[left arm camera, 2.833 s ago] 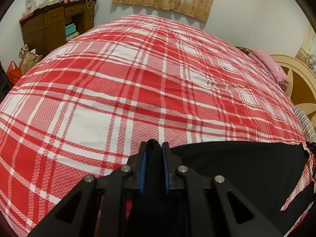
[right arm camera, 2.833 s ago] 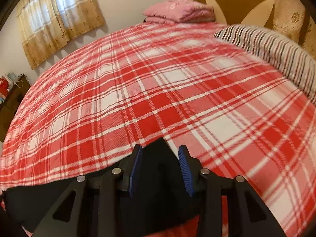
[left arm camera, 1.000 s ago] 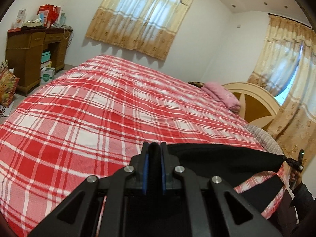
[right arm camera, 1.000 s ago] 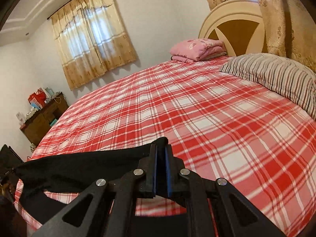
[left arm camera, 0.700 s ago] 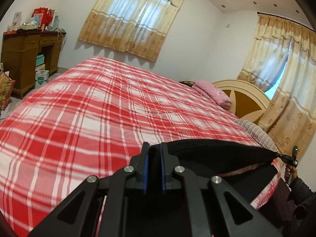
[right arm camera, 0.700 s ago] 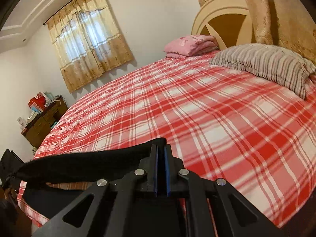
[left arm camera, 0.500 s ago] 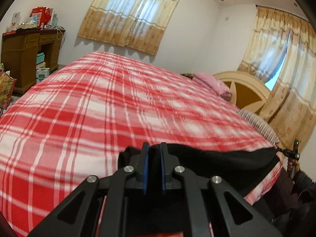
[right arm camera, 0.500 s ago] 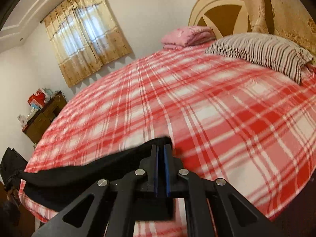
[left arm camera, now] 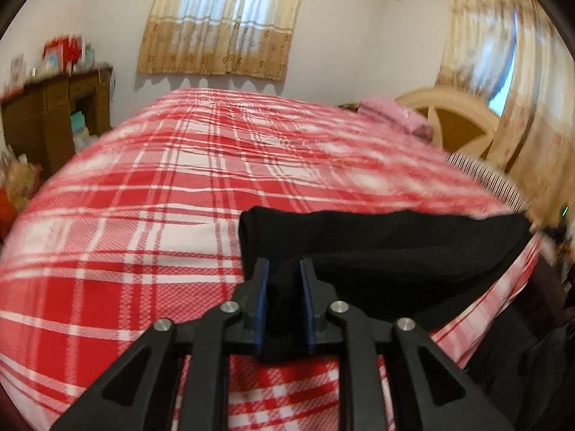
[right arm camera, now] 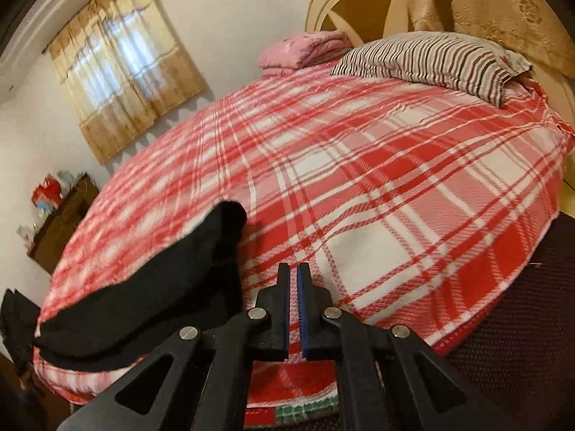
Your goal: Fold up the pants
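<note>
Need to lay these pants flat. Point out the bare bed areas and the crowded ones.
The red-and-white plaid bedspread lies bare across its middle, bordered by the black pants at the near edge, the striped pillow and the folded pink blanket at the headboard end. It is crowded there, and at the near edge, where the left gripper clamps the pants; the right gripper is shut, empty.

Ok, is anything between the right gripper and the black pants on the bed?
Nothing visible. The right gripper hangs beside the pants, its jaws nearly shut on nothing, with only bare plaid bedspread between them.
</note>
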A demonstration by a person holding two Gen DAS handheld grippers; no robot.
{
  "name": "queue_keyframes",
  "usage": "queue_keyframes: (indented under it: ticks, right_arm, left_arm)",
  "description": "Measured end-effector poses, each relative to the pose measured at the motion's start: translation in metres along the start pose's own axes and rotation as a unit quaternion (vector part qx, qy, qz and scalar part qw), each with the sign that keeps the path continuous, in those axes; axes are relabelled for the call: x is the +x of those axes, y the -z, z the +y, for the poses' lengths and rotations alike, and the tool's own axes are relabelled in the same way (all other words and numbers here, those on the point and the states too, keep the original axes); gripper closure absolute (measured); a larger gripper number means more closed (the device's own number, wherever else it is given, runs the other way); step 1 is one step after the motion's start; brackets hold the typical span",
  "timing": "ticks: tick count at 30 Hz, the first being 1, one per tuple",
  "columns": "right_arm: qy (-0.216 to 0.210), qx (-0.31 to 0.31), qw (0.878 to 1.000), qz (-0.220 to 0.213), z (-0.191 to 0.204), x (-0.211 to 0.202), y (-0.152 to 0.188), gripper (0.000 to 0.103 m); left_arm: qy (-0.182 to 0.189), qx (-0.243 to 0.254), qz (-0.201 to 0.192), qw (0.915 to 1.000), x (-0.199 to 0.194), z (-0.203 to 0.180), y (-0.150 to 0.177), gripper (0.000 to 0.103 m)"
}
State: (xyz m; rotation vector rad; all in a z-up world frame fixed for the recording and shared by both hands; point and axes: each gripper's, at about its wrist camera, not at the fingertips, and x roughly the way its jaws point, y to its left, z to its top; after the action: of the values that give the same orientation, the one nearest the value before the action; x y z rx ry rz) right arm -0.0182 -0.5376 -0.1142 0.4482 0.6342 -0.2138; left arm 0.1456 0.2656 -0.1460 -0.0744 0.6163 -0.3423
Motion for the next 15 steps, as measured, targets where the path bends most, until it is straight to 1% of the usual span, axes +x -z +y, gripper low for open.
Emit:
queue_keyframes:
  ticks: [2,3,5,6,7,8,9,10,11,12,14,15]
  right_arm:
    - [0.0,-0.025,1.0,-0.009,0.022,-0.01,-0.001,0.099]
    - [-0.007,-0.041,0.999,-0.012,0.034,-0.013,-0.001,0.099]
    - [-0.032,-0.087,0.996,-0.008,0.075,-0.015,0.003,0.097]
    - [-0.051,-0.107,0.993,0.0,0.098,-0.014,0.007,0.084]
    - [-0.065,-0.123,0.99,0.009,0.115,-0.011,0.011,0.068]
    - [-0.084,-0.142,0.986,0.02,0.139,-0.008,0.017,0.033]
    - [-0.099,-0.156,0.983,0.022,0.157,-0.005,0.022,0.023]
    - [-0.115,-0.184,0.976,0.023,0.182,-0.003,0.03,0.023]
    - [-0.12,-0.214,0.969,0.028,0.205,0.001,0.037,0.023]
    - [-0.114,-0.248,0.961,0.041,0.232,0.008,0.047,0.023]
    - [-0.111,-0.296,0.947,0.055,0.276,0.02,0.067,0.023]
    - [-0.121,-0.312,0.94,0.061,0.296,0.025,0.078,0.024]
  left_arm:
    - [-0.015,0.025,0.002,0.9996,-0.003,-0.005,0.002,0.077]
    - [-0.021,0.034,0.005,0.9992,-0.003,-0.007,0.003,0.077]
    - [-0.036,0.052,0.007,0.998,-0.004,-0.011,0.005,0.073]
    - [-0.042,0.059,0.006,0.9974,-0.005,-0.013,0.005,0.07]
    - [-0.047,0.062,0.005,0.997,-0.005,-0.014,0.005,0.065]
    - [-0.051,0.065,0.004,0.9965,-0.005,-0.015,0.006,0.063]
    - [-0.052,0.067,0.003,0.9964,-0.005,-0.016,0.007,0.061]
    - [-0.049,0.067,0.002,0.9965,-0.005,-0.017,0.007,0.061]
    - [-0.049,0.068,0.002,0.9965,-0.005,-0.019,0.009,0.061]
    - [-0.052,0.072,0.003,0.996,-0.004,-0.02,0.01,0.061]
    - [-0.059,0.082,0.006,0.9949,-0.002,-0.023,0.012,0.065]
    - [-0.052,0.081,0.006,0.9954,-0.001,-0.023,0.013,0.076]
